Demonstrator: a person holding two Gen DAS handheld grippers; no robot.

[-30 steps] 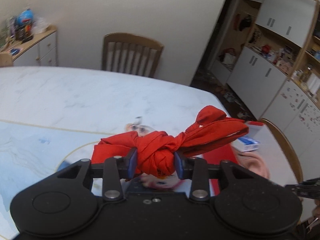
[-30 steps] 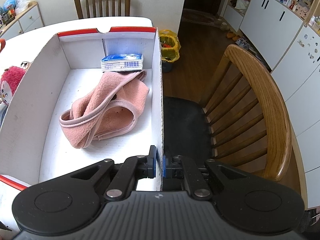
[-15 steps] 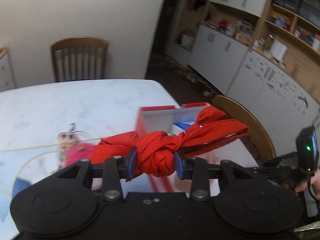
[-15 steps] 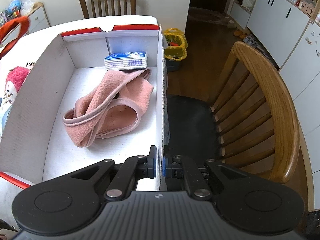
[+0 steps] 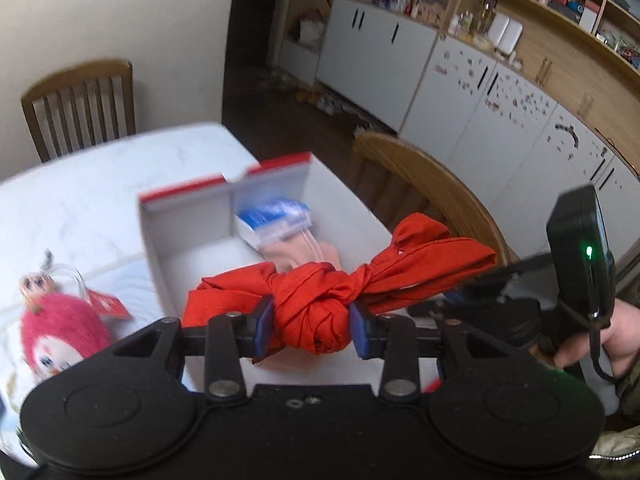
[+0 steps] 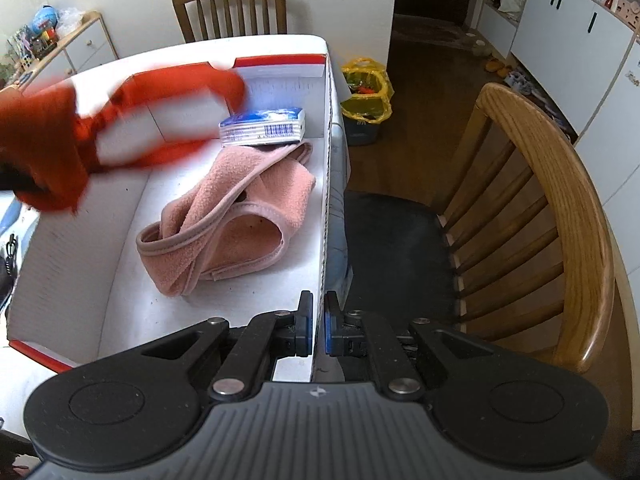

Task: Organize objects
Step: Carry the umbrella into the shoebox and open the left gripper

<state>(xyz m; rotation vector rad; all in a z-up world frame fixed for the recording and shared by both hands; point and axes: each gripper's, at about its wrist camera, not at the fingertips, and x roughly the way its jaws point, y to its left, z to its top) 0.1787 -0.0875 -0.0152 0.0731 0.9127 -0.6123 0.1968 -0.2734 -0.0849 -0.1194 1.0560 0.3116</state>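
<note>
The knotted red cloth bundle (image 5: 316,312) is clamped at its knot between the jaws of the left gripper (image 5: 312,326), which stand partly open at the width of the knot. The bundle's long axis runs crosswise to the jaws, with one tail trailing out to each side. It hangs in the air above the near part of the white cardboard box with red-trimmed edges (image 5: 160,240); the box floor lies directly below and ahead of the jaws. In the right wrist view the bundle is a blurred red shape over the box's far left corner, clear of the contents.

Judged from this position, the coming move is a descent and release into the box. The open floor nearest the jaws is the free area.

Ahead of the jaws inside the box lie a folded pink fleece cloth (image 6: 228,220) and, beyond it against the far wall, a blue-and-white tissue pack (image 6: 264,126).

The right gripper (image 6: 316,324) has its jaws closed on the box's right wall, pinching the cardboard edge and steadying the box.

The box rests on the white marble-pattern worktop (image 5: 80,200). A pink plush toy (image 5: 60,340) lies on the worktop outside the box, to the left of the left jaws. A wooden chair (image 6: 540,220) stands to the right of the box.
</note>
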